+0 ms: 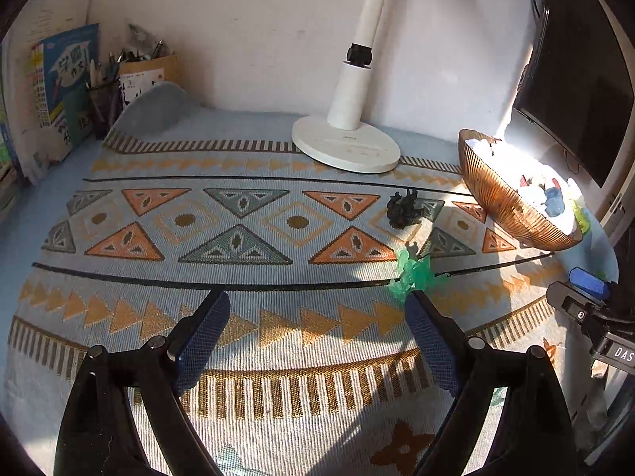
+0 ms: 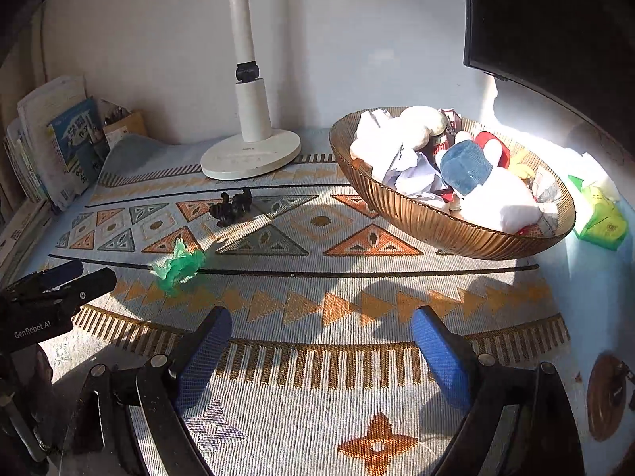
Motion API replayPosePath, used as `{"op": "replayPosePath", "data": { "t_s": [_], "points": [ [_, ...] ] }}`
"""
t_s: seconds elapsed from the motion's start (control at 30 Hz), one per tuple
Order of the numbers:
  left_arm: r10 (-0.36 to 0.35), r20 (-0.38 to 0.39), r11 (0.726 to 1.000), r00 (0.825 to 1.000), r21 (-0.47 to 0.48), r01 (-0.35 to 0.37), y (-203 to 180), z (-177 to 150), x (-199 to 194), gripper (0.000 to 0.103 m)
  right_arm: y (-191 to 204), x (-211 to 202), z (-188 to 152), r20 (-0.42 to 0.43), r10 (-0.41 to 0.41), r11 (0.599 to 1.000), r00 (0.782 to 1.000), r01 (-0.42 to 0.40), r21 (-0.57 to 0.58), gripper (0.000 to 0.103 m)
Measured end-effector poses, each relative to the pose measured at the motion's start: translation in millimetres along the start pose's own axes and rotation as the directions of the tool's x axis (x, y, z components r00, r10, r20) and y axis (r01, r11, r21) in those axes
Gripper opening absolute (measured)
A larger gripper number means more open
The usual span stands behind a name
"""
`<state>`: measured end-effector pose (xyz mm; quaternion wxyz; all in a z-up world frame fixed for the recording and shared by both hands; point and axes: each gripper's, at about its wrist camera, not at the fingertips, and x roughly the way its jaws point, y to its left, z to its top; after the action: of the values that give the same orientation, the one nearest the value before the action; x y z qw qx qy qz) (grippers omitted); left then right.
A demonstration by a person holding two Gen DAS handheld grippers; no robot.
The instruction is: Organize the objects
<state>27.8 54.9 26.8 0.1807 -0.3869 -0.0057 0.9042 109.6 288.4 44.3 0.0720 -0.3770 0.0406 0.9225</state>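
Now both tools [image 1: 317,309] [image 2: 321,325] open, w/o load.

Both wrist cameras look low across the patterned mat [image 1: 254,285] toward the far wall, sharing the lamp [image 2: 250,154] and bowl [image 2: 416,218]

Lamp [image 1: 349,119]: head cut off by the top edge in both views; only post and base show.
Monitor [image 2: 555,20]: cropped at the top and right edges; screen dark.
Bowl [image 1: 500,202]: contents washed out by sun glare in the left view; single pieces there cannot be told apart.
Books [image 1: 59,91]: stack cut by the left edge; cover print too small to read.
Pen holder [image 1: 105,103]: contents too small to tell.
Green figure [image 1: 410,271]: lower part hidden behind the left tool's finger [image 1: 430,341].
Green carton [image 2: 599,218]: print blurred.
Round brown object [image 2: 605,396] on the tabletop: cannot be identified.
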Motion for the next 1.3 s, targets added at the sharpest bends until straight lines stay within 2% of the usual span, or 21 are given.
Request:
{"op": "replayPosePath", "data": {
  "t_s": [0.07,0.23,0.33,0.77,0.87,0.9,0.93,0.97,1.1,1.3],
  "points": [
    [0.004,-0.005,1.0,1.0,0.027,-0.004,-7,-1,1,0.089,-2,8,0,-0.025,-0.027,1.0,0.999,0.027,0.005,0.092],
    [0.123,0.056,0.981,0.991,0.141,-0.13,-32,-9,-5,0.089,-1,19,-2,-0.087,-0.049,0.999,0.995,0.05,0.003,0.092],
    [0.169,0.052,0.968,0.984,0.18,-0.176,-40,-9,-2,0.089,0,23,-2,-0.105,-0.044,0.999,0.994,0.044,-0.008,0.092],
    [0.182,0.026,0.97,0.983,0.159,-0.184,-36,-8,1,0.089,0,25,-3,-0.125,-0.064,0.998,0.99,0.065,0.003,0.092],
    [0.198,-0.032,0.969,0.98,0.157,-0.19,-35,-7,12,0.092,-3,33,-3,-0.174,-0.089,0.996,0.981,0.093,0.017,0.092],
    [0.218,-0.07,0.966,0.973,0.157,-0.205,-35,-7,20,0.092,-5,37,-3,-0.19,-0.08,0.996,0.978,0.087,0.03,0.094],
    [0.237,-0.115,0.963,0.965,0.157,-0.218,-34,-6,28,0.097,-8,38,-2,-0.197,-0.072,0.996,0.978,0.082,0.042,0.099],
    [0.241,-0.113,0.965,0.964,0.136,-0.225,-31,-5,29,0.103,-9,39,-2,-0.204,-0.071,0.995,0.976,0.082,0.048,0.101],
    [0.165,-0.16,0.986,0.973,0.031,-0.162,-14,-4,34,0.103,-7,40,-3,-0.205,-0.077,0.995,0.976,0.087,0.042,0.103],
    [0.188,-0.147,0.982,0.971,0.024,-0.187,-17,-5,34,0.103,-6,37,-6,-0.184,-0.087,0.994,0.979,0.099,0.053,0.103]
  ]
}}
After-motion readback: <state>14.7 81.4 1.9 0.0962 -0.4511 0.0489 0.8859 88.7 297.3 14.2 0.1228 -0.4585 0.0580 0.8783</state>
